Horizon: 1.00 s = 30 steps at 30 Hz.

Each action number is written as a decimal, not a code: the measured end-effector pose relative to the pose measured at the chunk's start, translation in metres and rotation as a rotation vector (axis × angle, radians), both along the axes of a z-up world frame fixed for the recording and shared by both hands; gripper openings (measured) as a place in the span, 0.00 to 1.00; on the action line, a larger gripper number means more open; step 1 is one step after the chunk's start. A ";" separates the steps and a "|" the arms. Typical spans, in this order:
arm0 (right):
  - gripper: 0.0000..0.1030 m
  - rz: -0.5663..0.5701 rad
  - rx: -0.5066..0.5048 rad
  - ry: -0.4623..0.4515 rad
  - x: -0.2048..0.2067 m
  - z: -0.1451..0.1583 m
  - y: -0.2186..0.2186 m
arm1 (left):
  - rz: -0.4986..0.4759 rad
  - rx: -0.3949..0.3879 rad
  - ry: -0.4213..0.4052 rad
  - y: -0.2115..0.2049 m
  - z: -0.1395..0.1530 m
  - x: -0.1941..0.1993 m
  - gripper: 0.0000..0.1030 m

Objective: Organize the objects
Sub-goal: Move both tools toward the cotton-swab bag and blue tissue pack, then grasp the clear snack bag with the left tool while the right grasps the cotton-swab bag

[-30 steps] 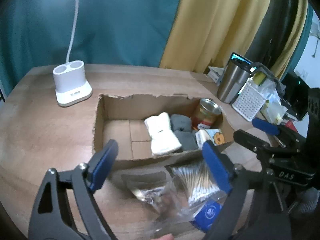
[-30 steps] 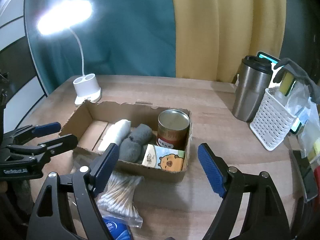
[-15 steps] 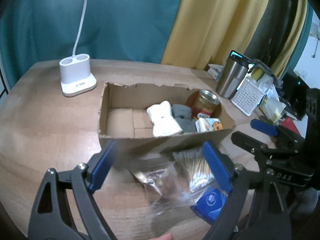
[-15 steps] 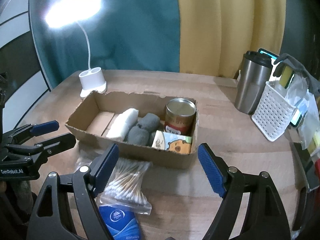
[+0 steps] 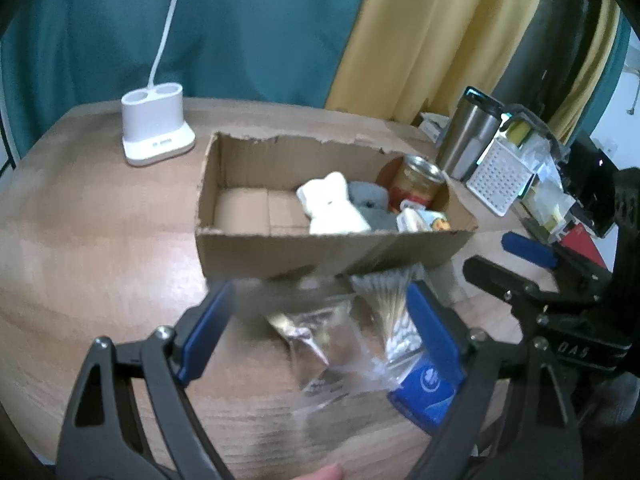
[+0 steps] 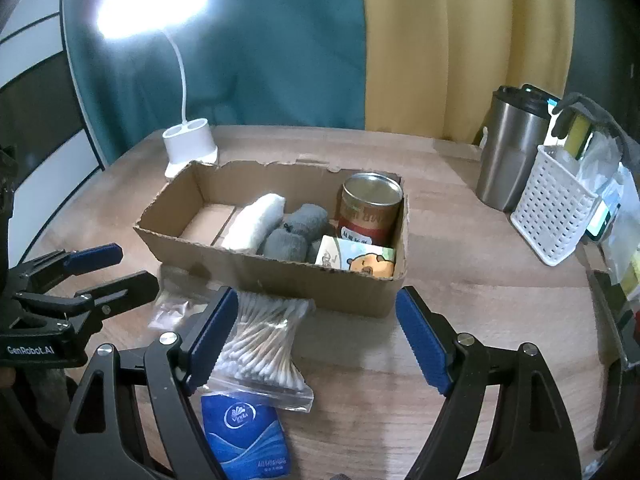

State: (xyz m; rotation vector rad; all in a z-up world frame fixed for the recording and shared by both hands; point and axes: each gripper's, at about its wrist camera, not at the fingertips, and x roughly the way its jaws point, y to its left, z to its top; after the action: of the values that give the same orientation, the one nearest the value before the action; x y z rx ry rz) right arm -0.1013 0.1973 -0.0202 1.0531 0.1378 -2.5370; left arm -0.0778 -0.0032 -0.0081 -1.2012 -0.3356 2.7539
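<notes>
Between spread jaws, cotton swabs [image 6: 260,336]

Matt torn cardboard box [image 6: 320,280], glossy metal can [image 6: 370,208], smooth wood-grain table [image 6: 480,320].

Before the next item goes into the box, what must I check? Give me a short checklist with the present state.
1. Left hand-held gripper open and empty: ok.
2. Right hand-held gripper open and empty: ok.
3. Free floor at the left end of the cardboard box: ok.
4. Bag of cotton swabs lies outside the box, unobstructed from above: ok.
5. Blue tissue pack free to lift: not ok, the swab bag overlaps its top.
6. Contents of the small clear packet: cannot tell, blurred.
</notes>
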 end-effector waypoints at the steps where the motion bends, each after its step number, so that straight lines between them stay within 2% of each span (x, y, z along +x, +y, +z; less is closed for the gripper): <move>1: 0.81 0.000 -0.001 -0.003 0.000 -0.001 0.000 | -0.001 -0.002 -0.008 0.000 -0.002 0.000 0.86; 13: 0.81 0.012 0.007 -0.037 -0.005 -0.014 -0.003 | -0.019 -0.009 -0.064 0.007 -0.024 -0.006 0.86; 26: 0.81 0.016 0.003 -0.074 -0.008 -0.027 -0.001 | -0.040 -0.070 -0.096 0.017 -0.044 -0.012 0.85; 30: 0.81 0.020 0.001 -0.086 -0.010 -0.031 -0.002 | -0.044 -0.078 -0.107 0.018 -0.050 -0.013 0.73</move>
State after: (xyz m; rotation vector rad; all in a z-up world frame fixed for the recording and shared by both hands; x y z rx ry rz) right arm -0.1114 0.1948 -0.0514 1.1534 0.1250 -2.4687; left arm -0.0905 0.0150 -0.0585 -1.3613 -0.2115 2.6944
